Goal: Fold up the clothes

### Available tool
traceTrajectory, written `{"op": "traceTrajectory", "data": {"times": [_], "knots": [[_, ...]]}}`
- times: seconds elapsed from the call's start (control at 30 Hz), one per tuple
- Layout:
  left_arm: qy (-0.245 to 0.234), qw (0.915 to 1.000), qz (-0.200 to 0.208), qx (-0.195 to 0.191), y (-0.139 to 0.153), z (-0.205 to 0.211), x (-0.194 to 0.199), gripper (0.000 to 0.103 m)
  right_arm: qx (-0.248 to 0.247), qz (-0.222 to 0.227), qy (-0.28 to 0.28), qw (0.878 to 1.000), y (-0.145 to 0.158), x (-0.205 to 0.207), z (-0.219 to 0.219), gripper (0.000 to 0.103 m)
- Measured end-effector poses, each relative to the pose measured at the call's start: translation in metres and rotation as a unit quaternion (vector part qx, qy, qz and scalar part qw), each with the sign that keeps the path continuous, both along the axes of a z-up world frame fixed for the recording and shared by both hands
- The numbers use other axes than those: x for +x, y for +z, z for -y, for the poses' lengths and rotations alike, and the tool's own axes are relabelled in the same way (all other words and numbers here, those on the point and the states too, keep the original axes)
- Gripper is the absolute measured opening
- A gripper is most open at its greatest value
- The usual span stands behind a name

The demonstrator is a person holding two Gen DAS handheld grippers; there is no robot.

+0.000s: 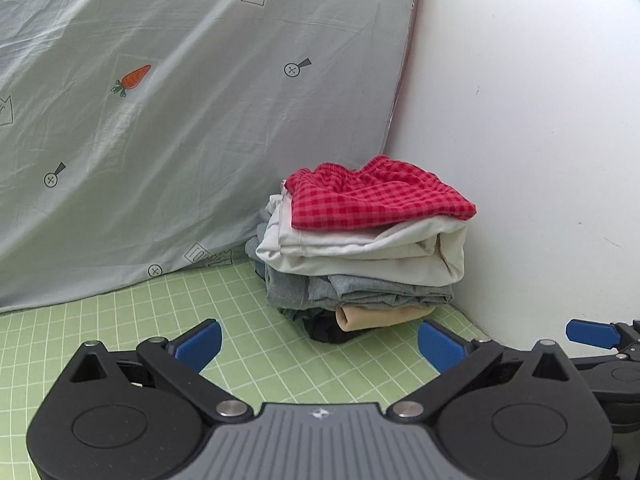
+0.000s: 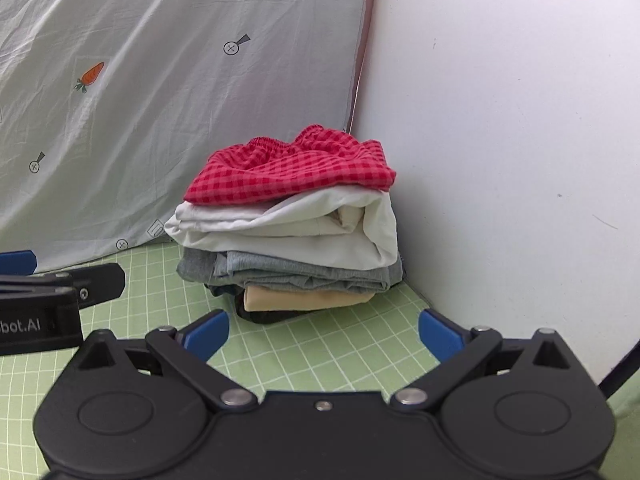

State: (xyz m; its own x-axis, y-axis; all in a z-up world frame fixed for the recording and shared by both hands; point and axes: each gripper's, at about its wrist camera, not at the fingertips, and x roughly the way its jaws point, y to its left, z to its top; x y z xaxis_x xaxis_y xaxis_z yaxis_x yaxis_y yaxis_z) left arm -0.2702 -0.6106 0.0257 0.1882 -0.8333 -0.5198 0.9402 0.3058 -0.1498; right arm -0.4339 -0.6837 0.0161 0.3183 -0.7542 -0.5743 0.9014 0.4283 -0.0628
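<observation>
A stack of folded clothes [image 1: 360, 264] stands on the green grid mat in the corner by the white wall. Red checked shorts [image 1: 376, 198] lie on top, then white, grey, tan and dark garments. The stack also shows in the right wrist view [image 2: 288, 240], with the red shorts [image 2: 292, 172] on top. My left gripper [image 1: 320, 346] is open and empty, a little short of the stack. My right gripper [image 2: 324, 334] is open and empty, also just in front of the stack. The right gripper's blue finger [image 1: 592, 334] shows at the left view's right edge.
A grey sheet-covered mattress with carrot prints [image 1: 180, 120] leans behind the stack on the left. A white wall [image 1: 520, 140] closes the right side. The green grid mat [image 1: 120, 320] covers the surface. The left gripper's body [image 2: 48, 304] shows at the right view's left edge.
</observation>
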Motion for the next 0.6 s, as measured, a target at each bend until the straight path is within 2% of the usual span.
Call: {"op": "traceTrajectory", "data": {"times": [0.1, 0.23, 0.33, 0.6], "knots": [[0.011, 0.9997, -0.01, 0.021, -0.014, -0.025, -0.008, 0.103, 0.029, 0.014, 0.003, 0.999, -0.011, -0.015, -0.026, 0.102], [0.019, 0.9987, 0.01, 0.046, -0.026, -0.051, -0.019, 0.103, 0.048, 0.008, -0.015, 0.999, -0.026, -0.026, -0.05, 0.102], [0.019, 0.998, 0.023, 0.056, -0.031, -0.065, -0.025, 0.103, 0.068, 0.015, -0.018, 0.997, -0.034, -0.034, -0.064, 0.102], [0.021, 0.9973, 0.021, 0.068, -0.036, -0.093, -0.027, 0.103, 0.079, 0.009, -0.013, 0.997, -0.042, -0.036, -0.091, 0.102]]}}
